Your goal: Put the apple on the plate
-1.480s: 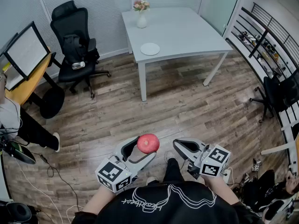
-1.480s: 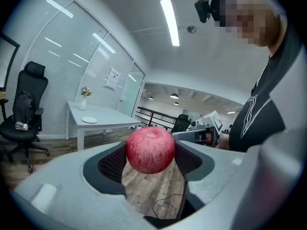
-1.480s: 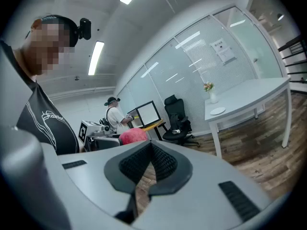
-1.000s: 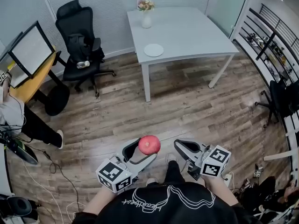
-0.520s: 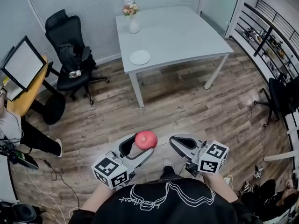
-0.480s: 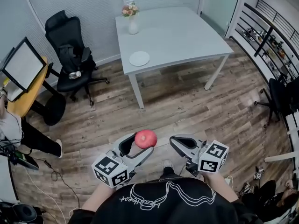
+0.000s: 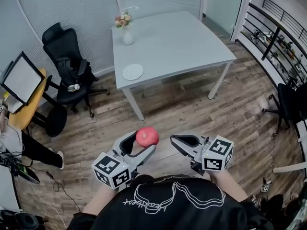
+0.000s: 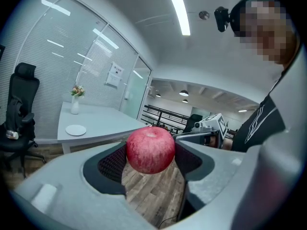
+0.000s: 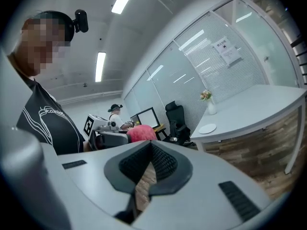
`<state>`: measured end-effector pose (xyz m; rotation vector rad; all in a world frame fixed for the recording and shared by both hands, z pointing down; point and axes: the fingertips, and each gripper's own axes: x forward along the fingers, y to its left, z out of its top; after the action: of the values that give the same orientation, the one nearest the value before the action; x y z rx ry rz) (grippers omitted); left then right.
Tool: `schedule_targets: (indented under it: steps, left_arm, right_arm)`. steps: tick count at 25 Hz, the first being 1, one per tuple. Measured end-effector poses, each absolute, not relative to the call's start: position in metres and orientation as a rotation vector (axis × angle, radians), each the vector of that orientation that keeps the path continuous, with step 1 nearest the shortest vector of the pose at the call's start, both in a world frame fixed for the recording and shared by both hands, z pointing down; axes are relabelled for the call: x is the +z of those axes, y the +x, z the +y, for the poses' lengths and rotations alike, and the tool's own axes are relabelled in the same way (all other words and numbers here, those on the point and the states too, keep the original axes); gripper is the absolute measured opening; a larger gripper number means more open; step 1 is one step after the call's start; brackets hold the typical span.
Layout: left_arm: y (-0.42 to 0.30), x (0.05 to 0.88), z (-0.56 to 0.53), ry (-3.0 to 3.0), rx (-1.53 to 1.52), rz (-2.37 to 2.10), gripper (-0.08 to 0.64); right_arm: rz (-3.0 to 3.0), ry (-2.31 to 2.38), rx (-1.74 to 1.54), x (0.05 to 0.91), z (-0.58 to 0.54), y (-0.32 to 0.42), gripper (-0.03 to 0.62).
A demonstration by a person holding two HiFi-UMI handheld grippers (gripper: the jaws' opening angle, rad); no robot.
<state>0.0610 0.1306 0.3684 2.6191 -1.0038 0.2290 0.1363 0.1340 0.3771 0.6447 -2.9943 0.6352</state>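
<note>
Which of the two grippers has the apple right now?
The left gripper: its jaws clamp the red apple. The right gripper is shut on nothing.

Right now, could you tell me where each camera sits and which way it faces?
Head view: head-mounted, steeply down at table, left tongs, right tongs; shirt shows.
Left gripper view: on the left tongs, along jaws shut on the apple, toward table; shirt at right.
Right gripper view: on the right tongs, along shut jaws, toward table; shirt at left.
Shared: apple, plate.
</note>
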Motion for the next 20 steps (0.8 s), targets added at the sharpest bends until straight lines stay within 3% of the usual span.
schedule_targets:
  steps: [20]
  left_arm:
    - [0.027,0.385,-0.029,2.562,0.222,-1.097,0.322]
  right_arm:
    - [-2.939,0.624,0.749,0.399,-0.018,0.11,0.009]
